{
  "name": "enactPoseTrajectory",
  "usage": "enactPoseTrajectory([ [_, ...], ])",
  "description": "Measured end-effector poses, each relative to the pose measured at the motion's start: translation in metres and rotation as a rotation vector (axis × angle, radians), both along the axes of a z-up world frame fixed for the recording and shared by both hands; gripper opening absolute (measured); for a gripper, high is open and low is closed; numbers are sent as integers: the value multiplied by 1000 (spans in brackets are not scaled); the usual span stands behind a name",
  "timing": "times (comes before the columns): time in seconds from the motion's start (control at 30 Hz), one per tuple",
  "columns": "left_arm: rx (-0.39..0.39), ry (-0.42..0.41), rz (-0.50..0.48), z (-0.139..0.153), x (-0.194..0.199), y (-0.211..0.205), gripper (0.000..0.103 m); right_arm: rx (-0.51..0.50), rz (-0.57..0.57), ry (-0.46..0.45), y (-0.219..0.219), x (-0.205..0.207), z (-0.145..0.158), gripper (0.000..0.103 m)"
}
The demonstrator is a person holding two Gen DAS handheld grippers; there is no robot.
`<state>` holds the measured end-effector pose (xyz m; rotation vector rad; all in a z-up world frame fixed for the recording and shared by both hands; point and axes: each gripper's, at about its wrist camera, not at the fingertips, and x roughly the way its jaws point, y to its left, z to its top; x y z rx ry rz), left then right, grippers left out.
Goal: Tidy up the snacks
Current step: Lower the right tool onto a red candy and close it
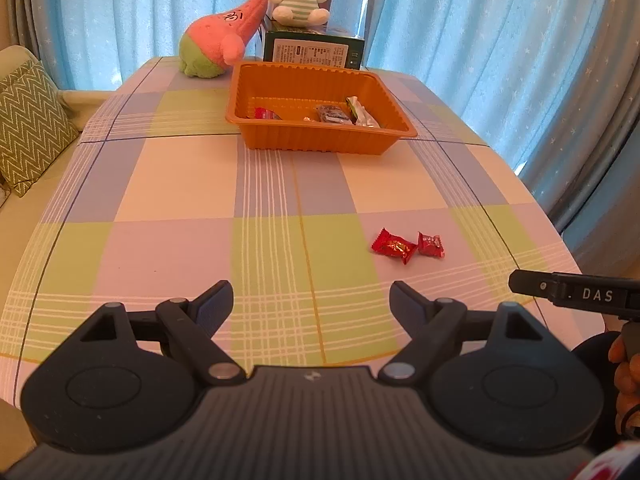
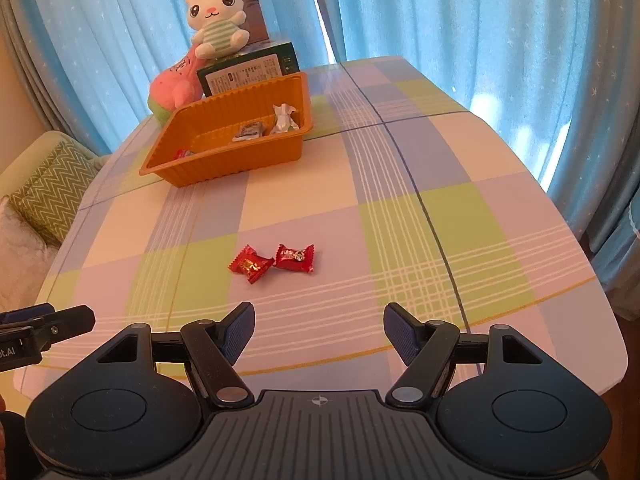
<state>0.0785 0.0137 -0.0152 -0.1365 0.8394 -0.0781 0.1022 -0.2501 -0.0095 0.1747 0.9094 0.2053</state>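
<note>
Nearest the viewer, two hand-held grippers hover over the near edge of a checked tabletop [image 2: 400, 208], both angled downward and both with jaws spread apart and nothing between them. The right gripper [image 2: 319, 330] sits directly behind two red wrapped candies [image 2: 273, 263], which lie just ahead of its fingertips and slightly to its left side, touching or almost touching each other end to end. Together they form a short row running roughly crosswise to the gripper's line of reach. The left gripper [image 1: 311, 306] is farther off; from its view the candies [image 1: 408, 245] lie ahead and well to its right, so the right hand seems the better placed to pick one up. The cloth around the candies is bare, leaving open room on every side. Farther back, well apart from the candies, stands an orange plastic tray [image 2: 224, 160] already holding a few wrapped snacks, with clear cloth between. Behind the tray are a green box [image 2: 248, 72], a pink plush toy [image 2: 176, 86] and a white plush rabbit [image 2: 216, 20], then blue curtains [image 2: 460, 12].
</note>
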Motion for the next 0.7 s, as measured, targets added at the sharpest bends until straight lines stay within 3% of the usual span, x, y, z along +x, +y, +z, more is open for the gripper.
enactPoseTrajectory([
  [0.53,2,58,-8,-31,42,-2,84,-60,140,33,13,59,-42,71],
  [0.63,-4,68,-8,-37,51,-2,84,-87,186,33,20,73,-52,60],
  [0.7,-12,75,-6,-42,57,-1,84,-109,211,34,24,83,-60,58],
])
